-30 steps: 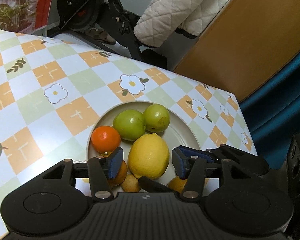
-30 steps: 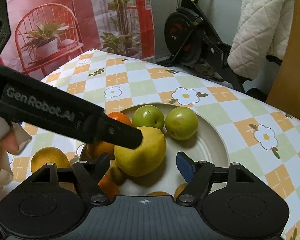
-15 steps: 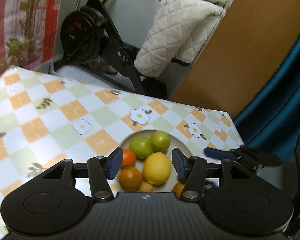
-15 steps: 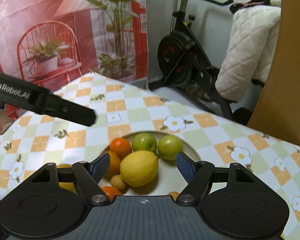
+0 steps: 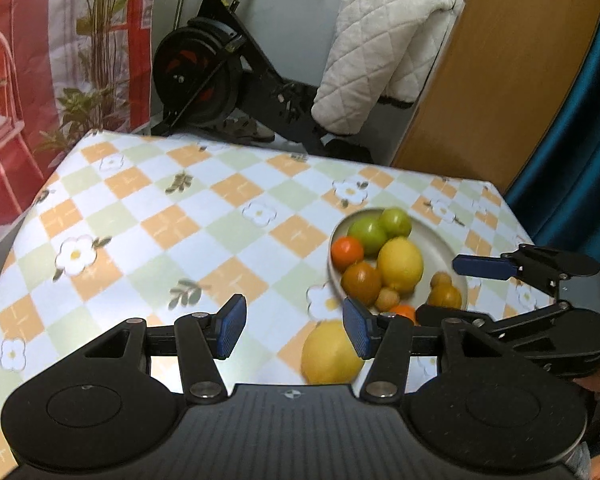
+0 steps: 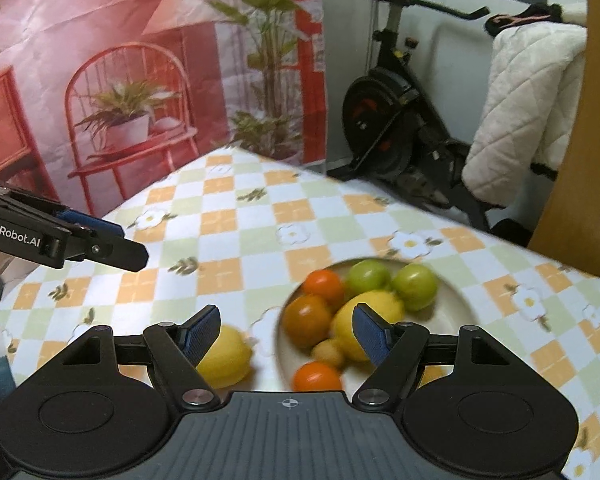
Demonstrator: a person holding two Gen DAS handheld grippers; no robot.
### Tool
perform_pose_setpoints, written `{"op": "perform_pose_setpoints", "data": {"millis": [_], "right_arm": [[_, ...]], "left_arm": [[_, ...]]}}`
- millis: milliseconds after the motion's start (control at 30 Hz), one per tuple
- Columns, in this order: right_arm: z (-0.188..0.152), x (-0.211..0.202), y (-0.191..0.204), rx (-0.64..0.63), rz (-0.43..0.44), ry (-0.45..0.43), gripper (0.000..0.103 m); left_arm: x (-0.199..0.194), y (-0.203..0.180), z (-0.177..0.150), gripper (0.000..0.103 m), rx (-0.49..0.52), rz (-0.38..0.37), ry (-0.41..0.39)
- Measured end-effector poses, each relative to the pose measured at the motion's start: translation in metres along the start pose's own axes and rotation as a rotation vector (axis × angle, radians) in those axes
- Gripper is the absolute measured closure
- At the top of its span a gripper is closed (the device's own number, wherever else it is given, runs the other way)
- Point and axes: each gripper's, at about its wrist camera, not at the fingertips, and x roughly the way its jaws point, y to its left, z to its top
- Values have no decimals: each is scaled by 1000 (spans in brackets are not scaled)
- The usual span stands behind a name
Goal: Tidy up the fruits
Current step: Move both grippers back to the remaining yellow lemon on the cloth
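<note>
Plate: pale round dish on the checked, flowered counter, toward its right side in the left wrist view; also seen in the right wrist view.
Fruit on plate: two green fruits at the far side, an orange at the left rim, a big lemon in the middle, a brownish-orange fruit touching the lemon, and several small yellow and orange pieces at the near edge.
Loose fruit: a large yellow fruit lies on the counter just beside the plate's near-left rim; in the right wrist view it shows partly behind the left blue pad.
Left gripper: above the counter, fingers spread wide with nothing between them; the loose yellow fruit sits below the right pad.
Right gripper: above the plate's near edge, fingers spread wide, gripping nothing; it appears from the side in the left wrist view.
Background: an exercise bike, a white quilted cover and a red printed backdrop stand beyond the counter.
</note>
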Motion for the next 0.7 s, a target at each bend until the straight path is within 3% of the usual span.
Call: {"op": "perform_pose_setpoints", "data": {"millis": [267,467,700], "right_arm": [[-22,23,33,-91,7,80,38],[-24,33,40,-149,32,99,42],[-22,47,45,-218,57,125,42]], "left_arm": [[11,7,-19,48,-22,-25,37],[23,14,-29,54,-65,-45,65],[31,21,-29,54,-100,-55,69]]}}
